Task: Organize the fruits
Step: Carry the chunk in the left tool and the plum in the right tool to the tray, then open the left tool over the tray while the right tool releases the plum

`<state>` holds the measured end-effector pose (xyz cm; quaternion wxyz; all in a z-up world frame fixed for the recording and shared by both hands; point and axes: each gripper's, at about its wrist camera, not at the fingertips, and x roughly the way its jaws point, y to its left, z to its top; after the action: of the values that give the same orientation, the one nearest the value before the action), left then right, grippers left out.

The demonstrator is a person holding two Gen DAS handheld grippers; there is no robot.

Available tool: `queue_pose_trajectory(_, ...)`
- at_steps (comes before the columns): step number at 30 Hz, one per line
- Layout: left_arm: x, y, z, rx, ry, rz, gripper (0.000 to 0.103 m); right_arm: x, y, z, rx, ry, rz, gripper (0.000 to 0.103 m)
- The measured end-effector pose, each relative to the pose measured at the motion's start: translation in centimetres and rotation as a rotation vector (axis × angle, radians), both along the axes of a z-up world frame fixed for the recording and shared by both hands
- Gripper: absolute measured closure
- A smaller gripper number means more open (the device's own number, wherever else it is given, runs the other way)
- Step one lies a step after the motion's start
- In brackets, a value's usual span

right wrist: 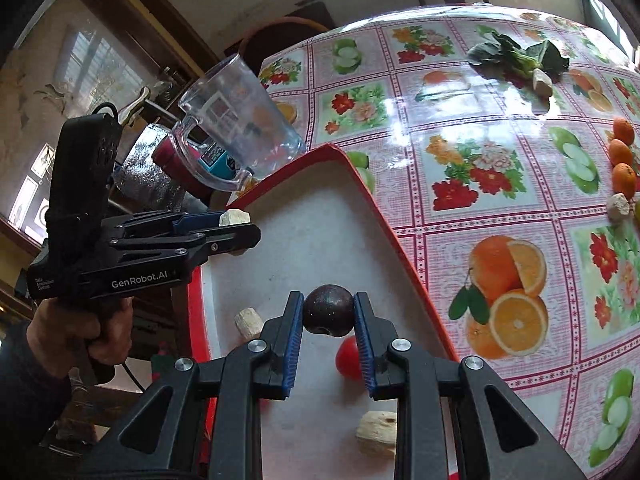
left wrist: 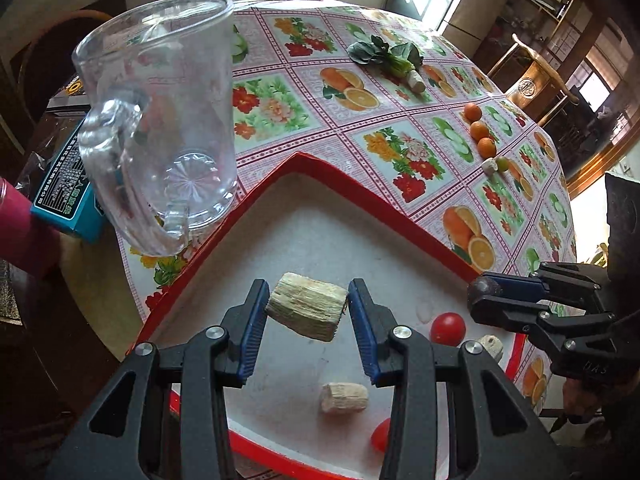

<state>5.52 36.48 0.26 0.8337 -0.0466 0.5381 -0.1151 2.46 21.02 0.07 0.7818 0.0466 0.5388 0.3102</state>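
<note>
Tomato (right wrist: 347, 358) beneath gripped plum (right wrist: 329, 315)

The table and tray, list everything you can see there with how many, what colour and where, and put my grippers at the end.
Tray: one, red rim, white floor, near table edge.
Pale fibrous chunks: one held in left gripper; two on tray floor; one by the oranges.
Dark plum: one, held in right gripper.
Tomatoes: two, red, on tray.
Small oranges: three, in a row on tablecloth.
Leafy greens: one bunch, far side.
Glass mug: one, clear, beside tray.
Blue box: one, behind mug.
Left gripper: black, blue fingers, shut on chunk.
Right gripper: same, shut on plum.
</note>
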Motion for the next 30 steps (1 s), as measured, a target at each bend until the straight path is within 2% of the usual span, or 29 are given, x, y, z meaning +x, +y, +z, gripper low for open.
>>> queue_pose_trajectory(5, -0.1, 0.5, -1.5, 0.026, 0.016, 0.000, 0.064, 0.7, 2.4, -2.0, -0.057, 0.006, 0.029, 0.078)
queue_pose_trajectory(12, 0.2, 0.8, -3.0, 0.008, 0.045, 0.005, 0.064, 1.1, 3.9, -3.7, -0.112, 0.015, 0.059, 0.074)
queue_pose_trajectory(17, 0.0, 0.8, -3.8, 0.024, 0.062, 0.002, 0.064, 0.9, 4.0, -3.8, -0.126, 0.009, 0.049, 0.073)
queue_pose_trajectory(21, -0.1, 1.1, -3.7, 0.015, 0.060, 0.003, 0.064, 0.8, 3.5, -3.2, -0.115, 0.001, 0.034, 0.067)
queue_pose_trajectory(24, -0.1, 1.0, -3.7, 0.019, 0.065, -0.006, 0.060, 0.6, 3.0, -2.6, -0.108, -0.008, 0.026, 0.063)
queue_pose_trajectory(26, -0.1, 0.9, -3.7, 0.034, 0.070, -0.006, 0.047, 0.5, 2.7, -2.0, -0.101, -0.014, 0.017, 0.063)
queue_pose_trajectory(30, -0.2, 0.7, -3.8, 0.045, 0.070, -0.008, 0.045, 0.2, 1.5, -0.8, -0.068, -0.021, -0.019, 0.062)
